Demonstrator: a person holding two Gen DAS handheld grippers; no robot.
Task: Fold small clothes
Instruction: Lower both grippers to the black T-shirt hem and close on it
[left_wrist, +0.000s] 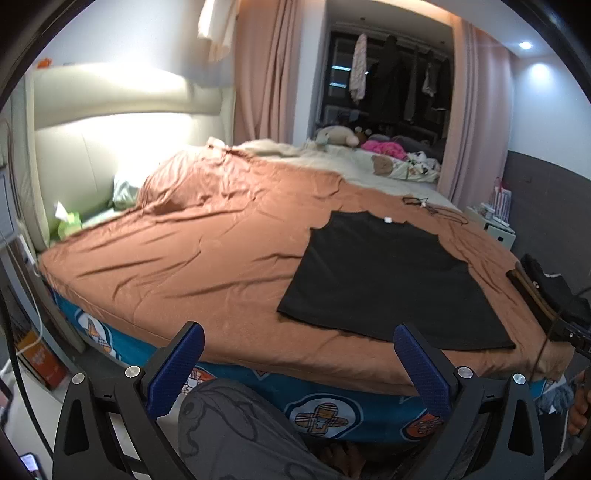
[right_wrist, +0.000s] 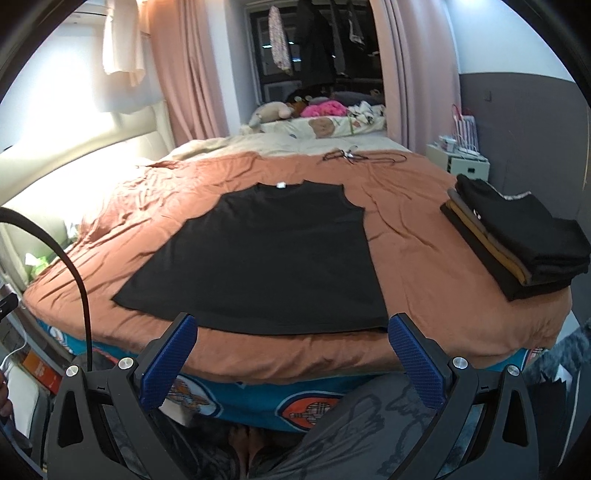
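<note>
A black sleeveless shirt (right_wrist: 258, 258) lies flat on the brown bed cover (right_wrist: 424, 266), neck at the far end, hem toward me. It also shows in the left wrist view (left_wrist: 388, 280), to the right. My right gripper (right_wrist: 293, 325) is open and empty, held just in front of the hem at the bed's near edge. My left gripper (left_wrist: 299, 336) is open and empty, held before the bed edge, left of the shirt's near left corner. A stack of folded clothes (right_wrist: 517, 236) sits at the bed's right side.
A black cord or hanger (right_wrist: 354, 155) lies on the cover beyond the shirt. Plush toys and a pink cloth (right_wrist: 321, 109) are at the far end. A white nightstand (right_wrist: 458, 162) stands right of the bed. The person's grey-trousered legs (left_wrist: 236, 435) are below the grippers.
</note>
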